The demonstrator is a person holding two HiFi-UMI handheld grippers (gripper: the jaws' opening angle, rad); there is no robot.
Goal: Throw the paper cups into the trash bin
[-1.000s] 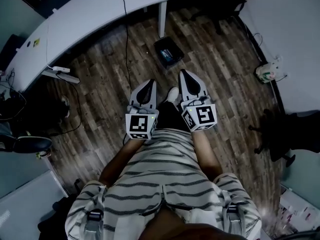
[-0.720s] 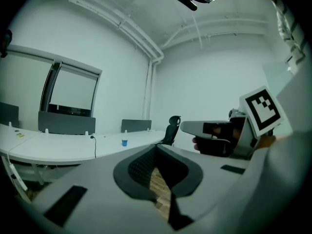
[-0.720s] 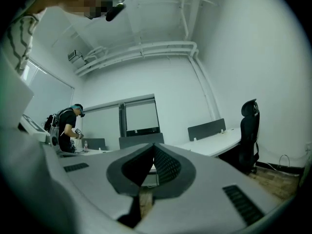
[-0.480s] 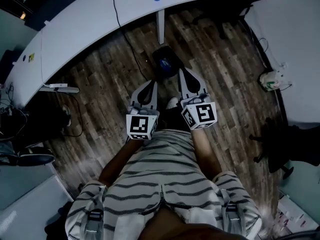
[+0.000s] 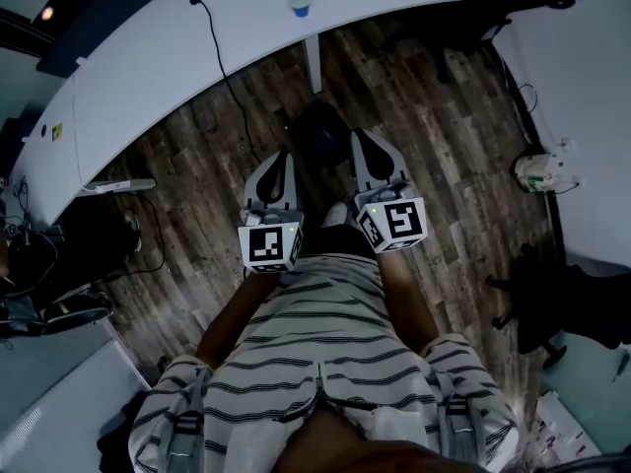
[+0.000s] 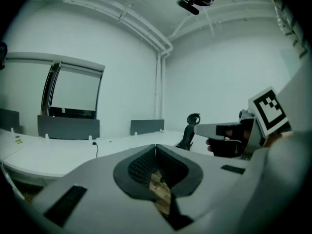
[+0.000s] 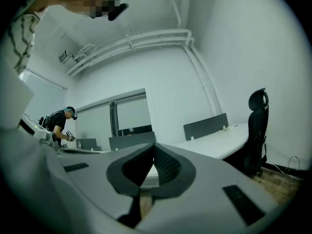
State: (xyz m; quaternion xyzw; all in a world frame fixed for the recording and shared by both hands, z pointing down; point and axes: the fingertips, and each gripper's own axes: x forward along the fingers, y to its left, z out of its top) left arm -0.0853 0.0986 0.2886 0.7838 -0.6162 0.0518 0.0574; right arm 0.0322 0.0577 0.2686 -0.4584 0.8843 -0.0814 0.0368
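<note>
A paper cup (image 5: 300, 4) with a blue top stands on the curved white desk (image 5: 177, 67) at the far side of the head view. On the wooden floor below the desk sits a dark trash bin (image 5: 319, 126), between and just beyond the tips of both grippers. My left gripper (image 5: 279, 156) and right gripper (image 5: 361, 138) are held side by side in front of the striped shirt, both pointing toward the desk. In the left gripper view the left gripper (image 6: 156, 146) has its jaws together and empty. The right gripper (image 7: 154, 146) likewise stands shut with nothing in it.
A black cable (image 5: 225, 77) runs off the desk to the floor. A power strip (image 5: 126, 183) lies at the left, and a small white object (image 5: 537, 172) lies by a second white desk (image 5: 582, 77) at the right. Black office chairs (image 5: 552, 304) (image 7: 256, 126) stand nearby. Another person (image 7: 61, 123) is far off.
The whole view has shifted toward the desk, so the cup and bin sit closer to me. The left gripper has drifted slightly left. Both grippers stay shut.
</note>
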